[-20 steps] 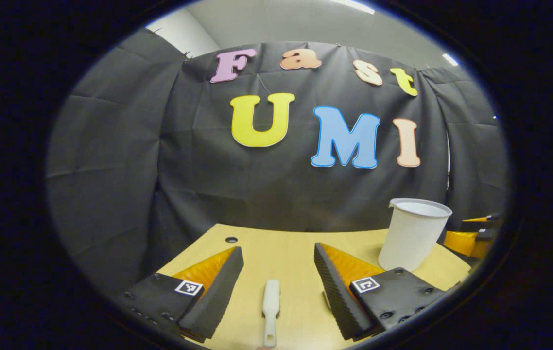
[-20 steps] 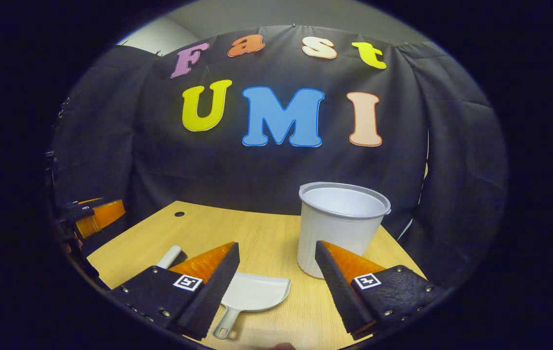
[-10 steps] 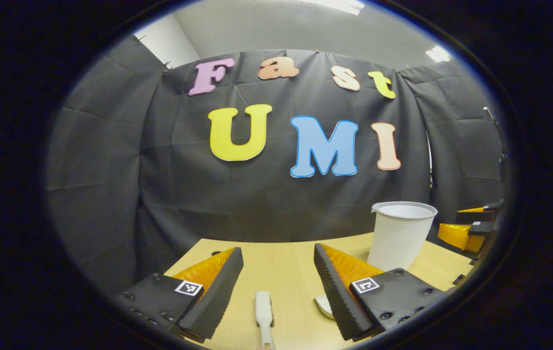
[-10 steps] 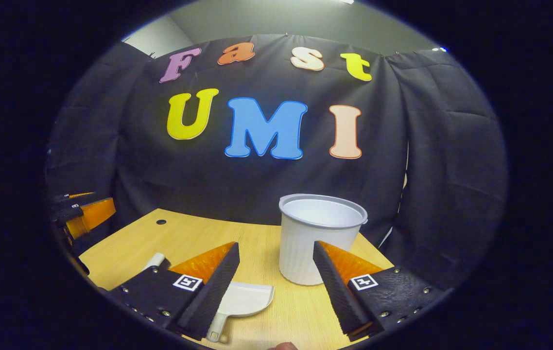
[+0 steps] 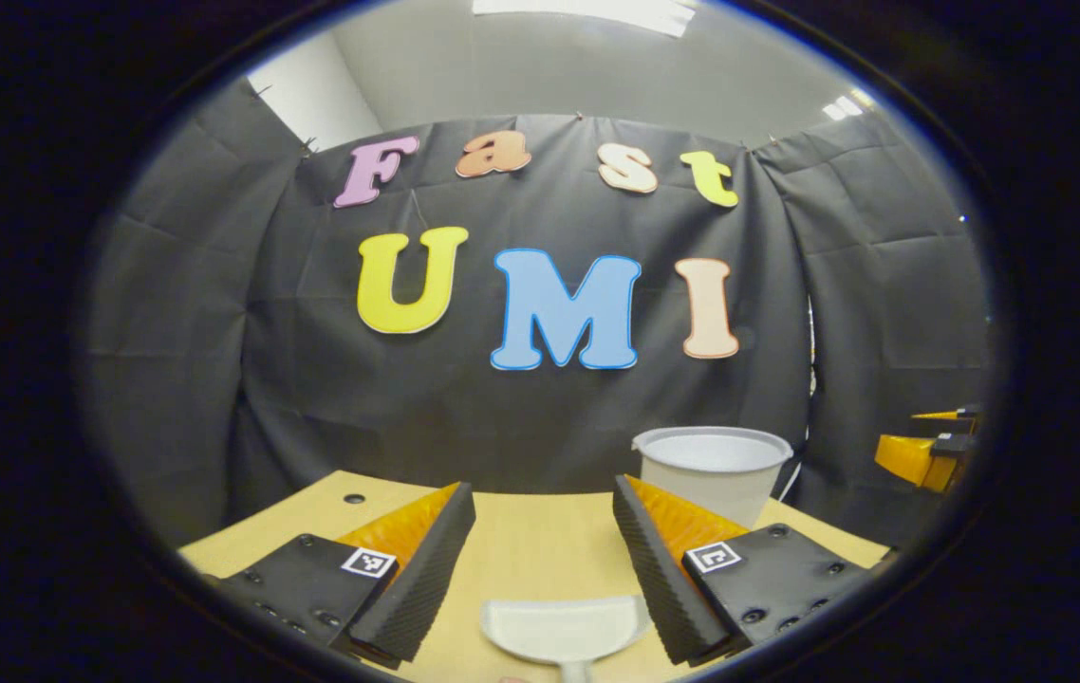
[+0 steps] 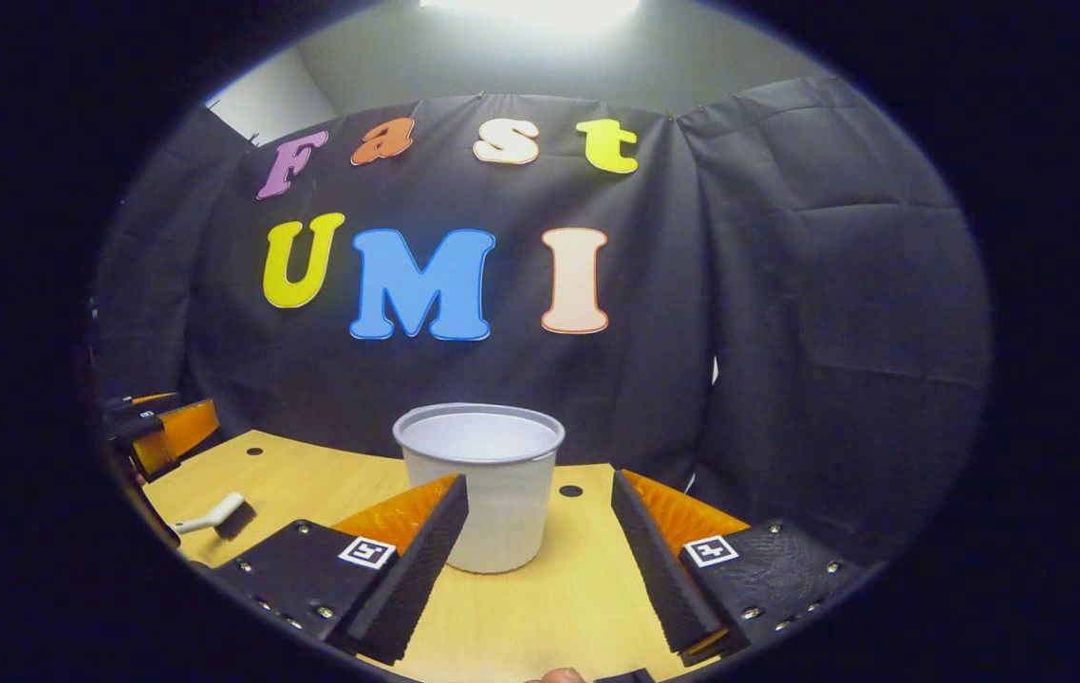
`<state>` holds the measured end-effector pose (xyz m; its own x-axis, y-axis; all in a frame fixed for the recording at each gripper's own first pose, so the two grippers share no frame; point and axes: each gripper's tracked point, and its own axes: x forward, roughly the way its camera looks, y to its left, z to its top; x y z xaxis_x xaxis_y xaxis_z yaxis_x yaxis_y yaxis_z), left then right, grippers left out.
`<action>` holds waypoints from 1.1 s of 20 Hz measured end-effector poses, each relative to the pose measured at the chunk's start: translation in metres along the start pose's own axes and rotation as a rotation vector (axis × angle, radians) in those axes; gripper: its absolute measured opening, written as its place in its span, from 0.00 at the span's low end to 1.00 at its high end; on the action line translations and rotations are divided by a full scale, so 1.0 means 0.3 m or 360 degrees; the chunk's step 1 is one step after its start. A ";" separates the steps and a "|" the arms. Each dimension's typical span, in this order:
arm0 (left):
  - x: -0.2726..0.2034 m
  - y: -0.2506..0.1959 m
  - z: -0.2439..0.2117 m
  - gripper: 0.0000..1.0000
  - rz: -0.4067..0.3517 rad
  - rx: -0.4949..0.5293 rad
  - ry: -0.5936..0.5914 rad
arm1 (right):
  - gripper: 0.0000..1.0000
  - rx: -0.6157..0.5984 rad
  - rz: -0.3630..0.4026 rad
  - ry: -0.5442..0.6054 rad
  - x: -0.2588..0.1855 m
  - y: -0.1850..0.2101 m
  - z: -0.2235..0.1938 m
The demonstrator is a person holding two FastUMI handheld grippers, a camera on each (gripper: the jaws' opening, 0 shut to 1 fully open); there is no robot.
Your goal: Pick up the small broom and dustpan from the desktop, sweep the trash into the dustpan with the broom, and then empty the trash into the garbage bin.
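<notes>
A small white dustpan lies flat on the wooden desk, low in the left gripper view. My left gripper is open above it, one finger on each side, touching nothing. The white garbage bin stands upright behind its right finger. In the right gripper view my right gripper is open and empty, and the bin stands just beyond its fingertips. The small broom lies on the desk at the far left, white handle and dark bristles, near the left gripper.
The desk ends at the black cloth wall close behind the bin. Small round holes sit in the desktop near the back edge. The right gripper shows at the far right edge of the left gripper view.
Both views have swung to the right and tilted up. The left gripper went from over the broom to over the dustpan. The right gripper went from over the dustpan to facing the bin.
</notes>
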<state>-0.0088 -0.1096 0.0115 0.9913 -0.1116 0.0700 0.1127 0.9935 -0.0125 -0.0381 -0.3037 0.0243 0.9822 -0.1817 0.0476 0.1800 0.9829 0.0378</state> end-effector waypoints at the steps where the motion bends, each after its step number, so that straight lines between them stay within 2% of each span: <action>1: 0.006 -0.097 -0.024 0.96 0.0014 -0.0031 0.0005 | 0.95 -0.0004 0.0003 0.0009 0.011 -0.083 -0.019; 5: 0.018 -0.450 -0.092 0.95 0.0066 -0.0096 -0.0003 | 0.95 -0.0065 0.0034 0.0062 0.051 -0.367 -0.093; 7: 0.025 -0.578 -0.093 0.95 0.0078 -0.0123 -0.0016 | 0.95 -0.0096 0.0059 0.0041 0.061 -0.464 -0.085; 9: 0.034 -0.670 -0.062 0.96 0.0094 -0.0082 -0.0054 | 0.95 -0.0097 0.0087 0.0018 0.079 -0.516 -0.068; 11: 0.044 -0.723 -0.034 0.95 0.0115 -0.0014 -0.0068 | 0.95 -0.0086 0.0131 -0.0024 0.100 -0.532 -0.040; 14: 0.048 -0.773 -0.009 0.95 0.0107 -0.0029 -0.0083 | 0.95 -0.0091 0.0177 -0.0074 0.118 -0.536 -0.013; 22: 0.012 -0.700 0.018 0.95 0.0245 0.0029 -0.0089 | 0.95 -0.0135 0.0333 -0.0100 0.114 -0.458 0.006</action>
<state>-0.0291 -0.3185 0.0197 0.9914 0.0426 0.1239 -0.0418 0.9991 -0.0095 -0.0295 -0.4451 0.0226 0.9938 0.0277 0.1074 -0.0210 0.9978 -0.0632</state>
